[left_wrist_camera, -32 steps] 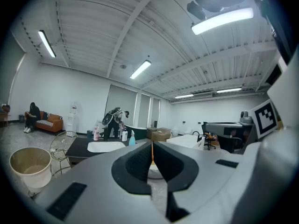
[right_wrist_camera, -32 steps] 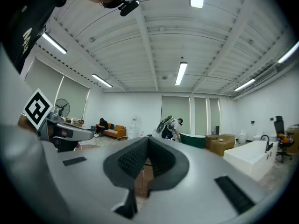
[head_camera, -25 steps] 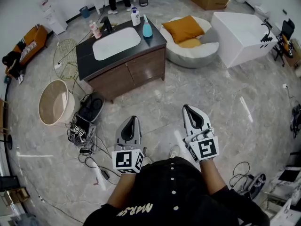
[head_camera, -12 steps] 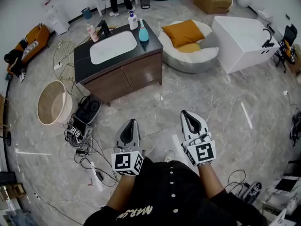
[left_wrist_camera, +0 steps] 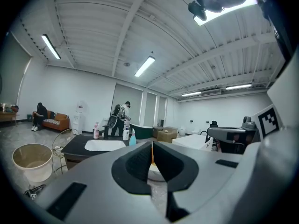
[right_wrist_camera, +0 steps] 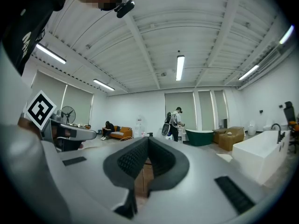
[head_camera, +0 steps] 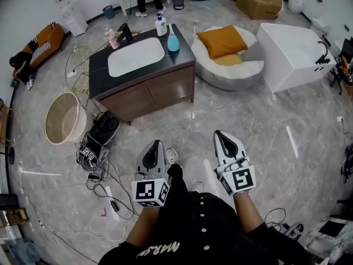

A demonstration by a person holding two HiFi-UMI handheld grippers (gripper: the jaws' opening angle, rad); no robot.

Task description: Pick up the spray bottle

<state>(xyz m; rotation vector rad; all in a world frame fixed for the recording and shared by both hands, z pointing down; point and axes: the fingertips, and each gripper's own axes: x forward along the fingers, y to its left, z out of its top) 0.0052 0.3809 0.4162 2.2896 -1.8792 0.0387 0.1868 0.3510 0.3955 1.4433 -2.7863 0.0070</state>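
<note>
Approach step: left gripper (head_camera: 154, 146) and right gripper (head_camera: 222, 134), both closed on nothing, stand well apart from the spray bottle (head_camera: 173, 39) on the vanity (head_camera: 101, 66); next move calls for advancing and opening one.

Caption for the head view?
Left hand-held gripper and right hand-held gripper, both shut and empty, short of the teal spray bottle on the dark-topped wooden vanity.

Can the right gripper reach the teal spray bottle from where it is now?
Probably not yet. The spray bottle stands on the vanity counter, well beyond the right gripper, whose jaws are shut. Only floor lies between, so stepping closer should do.
</note>
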